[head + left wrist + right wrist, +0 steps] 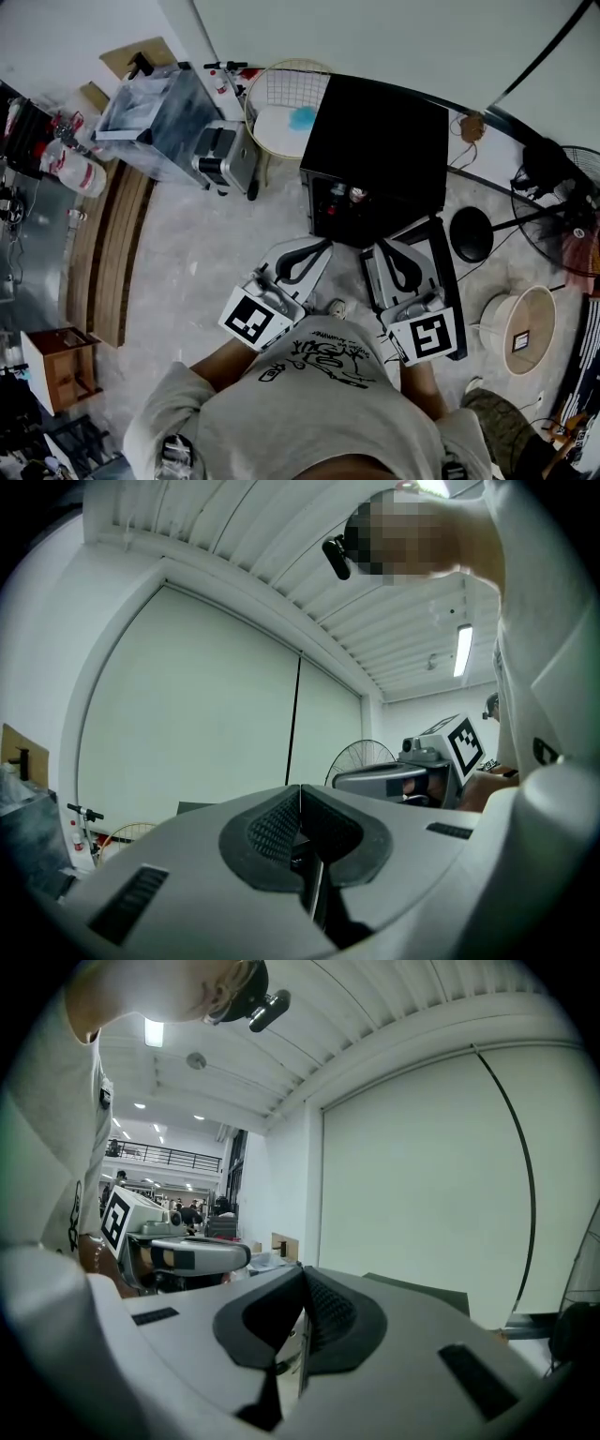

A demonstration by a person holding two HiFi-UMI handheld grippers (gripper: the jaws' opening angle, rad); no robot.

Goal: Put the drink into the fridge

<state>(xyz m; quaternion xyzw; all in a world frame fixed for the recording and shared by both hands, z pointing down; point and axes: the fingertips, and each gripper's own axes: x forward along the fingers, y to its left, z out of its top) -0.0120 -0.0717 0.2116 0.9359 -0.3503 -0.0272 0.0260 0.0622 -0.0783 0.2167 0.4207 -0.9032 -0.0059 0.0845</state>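
Note:
A black mini fridge stands on the floor ahead of me. Its front is open, and its door swings out at the right. Cans or bottles of drink show on a shelf inside. My left gripper and right gripper hang side by side just in front of the opening, both tilted upward. The left gripper is shut with nothing between its pads. The right gripper is likewise shut and empty. Each gripper view shows the other gripper beside it: the right gripper and the left gripper.
A wire basket, a grey appliance and a clear plastic box sit left of the fridge. A floor fan, a black round base and a beige basin stand at the right. A wooden stool is at the near left.

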